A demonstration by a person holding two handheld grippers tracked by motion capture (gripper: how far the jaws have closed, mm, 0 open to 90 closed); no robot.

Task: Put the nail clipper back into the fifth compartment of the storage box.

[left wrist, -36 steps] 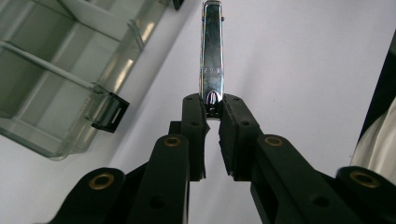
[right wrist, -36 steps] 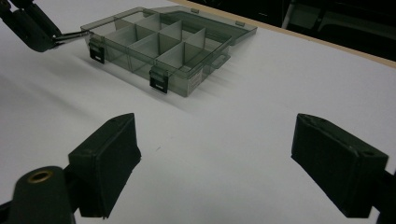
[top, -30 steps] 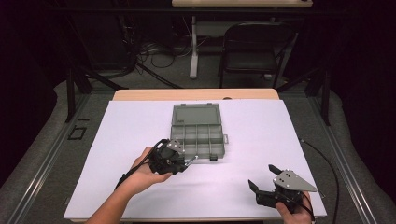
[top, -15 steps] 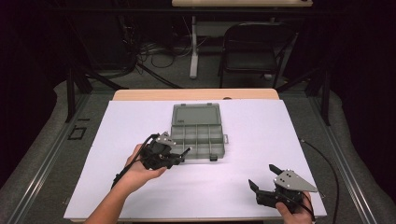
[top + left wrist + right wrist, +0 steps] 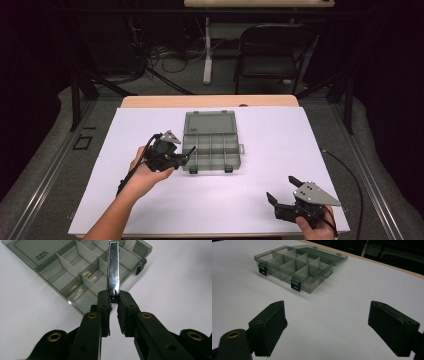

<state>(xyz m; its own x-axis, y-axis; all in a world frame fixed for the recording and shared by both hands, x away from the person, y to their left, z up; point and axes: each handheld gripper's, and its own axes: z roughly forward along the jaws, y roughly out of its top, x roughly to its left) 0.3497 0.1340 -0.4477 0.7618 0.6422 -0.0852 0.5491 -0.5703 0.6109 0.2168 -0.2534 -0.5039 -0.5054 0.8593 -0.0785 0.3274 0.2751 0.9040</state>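
Clamping a shiny chrome metal nail clipper (image 5: 113, 270) by its near end, the left gripper (image 5: 113, 298) is seen in the left gripper view with its two black jaws drawn almost together, the pads pressed on the clipper's sides. The clipper is held lengthwise, running from the centre of that frame to its top edge, above the translucent grey plastic compartment box (image 5: 75, 272) that occupies the upper left of the frame. In the high view, the left gripper (image 5: 186, 152) is located at centre left, just beside the near left corner of the box (image 5: 212, 142), which lies open at the centre of the white table surface (image 5: 280, 150). The right gripper (image 5: 282, 190) is located at the lower right of the high view. In the right gripper view, its jaws are spread wide, nothing is held between them, and the box (image 5: 297, 267) is placed in the upper left.
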